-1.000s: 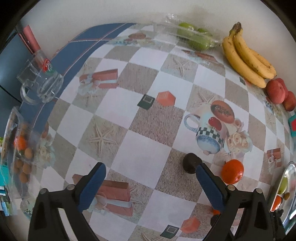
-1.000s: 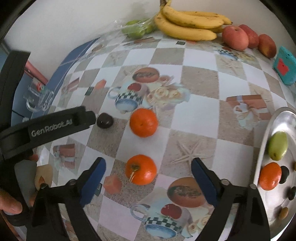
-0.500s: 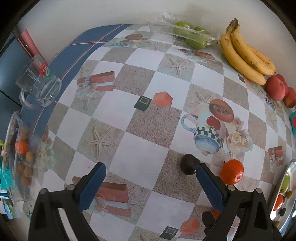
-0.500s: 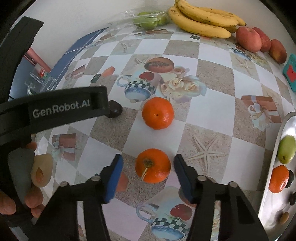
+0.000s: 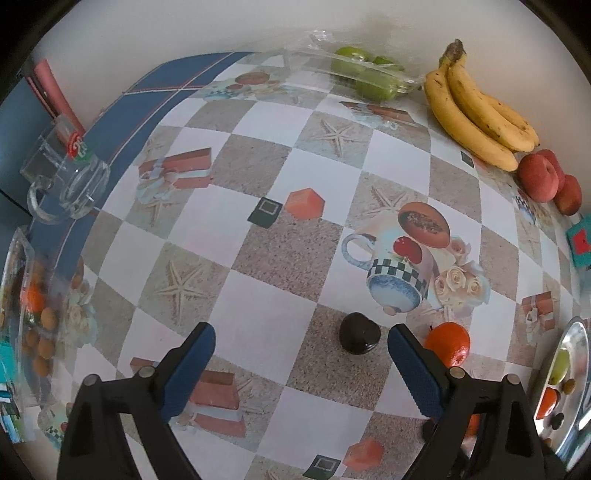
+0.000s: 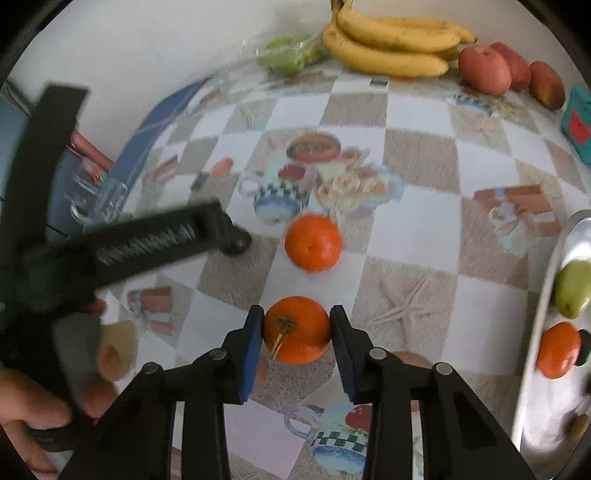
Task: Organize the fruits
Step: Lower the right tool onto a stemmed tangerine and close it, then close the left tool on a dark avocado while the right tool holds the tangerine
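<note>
Right tool (image 6: pixel 296 328) has just closed onto an orange (image 6: pixel 297 329) on the counter (image 6: pixel 417 206); left tool (image 5: pixel 301 356) spread wide, empty

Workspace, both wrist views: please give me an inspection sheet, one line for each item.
Surface: table under a checkered printed cloth.
Job's things: near orange between the right jaws; second orange beyond it; dark round fruit; bananas, red fruits, bagged green fruits by the wall; metal tray holding fruit.
Clutter: glass mug; teal box.
Grippers: right gripper jaws have just been closing and now press the near orange; left gripper open, nothing between its jaws.
Cables: nothing seen.
Surroundings: pale wall.
</note>
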`<state>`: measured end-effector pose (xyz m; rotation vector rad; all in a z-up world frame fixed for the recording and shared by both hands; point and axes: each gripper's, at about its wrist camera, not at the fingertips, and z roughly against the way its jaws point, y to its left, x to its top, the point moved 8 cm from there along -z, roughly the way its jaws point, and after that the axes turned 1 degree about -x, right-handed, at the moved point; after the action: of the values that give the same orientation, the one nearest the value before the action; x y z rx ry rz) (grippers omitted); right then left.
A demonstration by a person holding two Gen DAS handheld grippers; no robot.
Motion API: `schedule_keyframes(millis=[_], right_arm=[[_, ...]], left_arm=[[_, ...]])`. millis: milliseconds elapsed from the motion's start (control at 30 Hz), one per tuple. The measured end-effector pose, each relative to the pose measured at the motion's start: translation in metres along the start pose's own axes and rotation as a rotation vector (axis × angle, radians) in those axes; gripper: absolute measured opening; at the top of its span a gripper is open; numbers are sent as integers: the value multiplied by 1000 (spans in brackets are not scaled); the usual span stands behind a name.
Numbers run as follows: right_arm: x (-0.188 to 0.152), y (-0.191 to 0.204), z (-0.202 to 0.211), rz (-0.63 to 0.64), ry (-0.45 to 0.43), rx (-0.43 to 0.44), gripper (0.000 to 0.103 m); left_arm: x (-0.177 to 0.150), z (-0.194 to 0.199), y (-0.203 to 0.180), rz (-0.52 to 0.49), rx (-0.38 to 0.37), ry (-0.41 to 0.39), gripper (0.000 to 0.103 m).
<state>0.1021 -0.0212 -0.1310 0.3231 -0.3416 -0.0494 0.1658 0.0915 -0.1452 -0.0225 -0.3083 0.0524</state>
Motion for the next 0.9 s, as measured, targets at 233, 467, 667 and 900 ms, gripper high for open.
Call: schedule_keyframes(millis=[233,467,667,900], right_arm=[[11,-39,18,-86,-46,-58,38],[17,-71,34,-197,-83,-43,38],[17,-79,40,-231,-94,-29,38],[18,-78,42,-229,-99,-21,38]], left_arm=[[1,-3,-13,-44,-5,-12,83],[-1,-9,-25,-74,-13,-1,55],[-2,-10,-33,-96,-13,1,40],[0,-2,-35,-102,-20,-19,23]])
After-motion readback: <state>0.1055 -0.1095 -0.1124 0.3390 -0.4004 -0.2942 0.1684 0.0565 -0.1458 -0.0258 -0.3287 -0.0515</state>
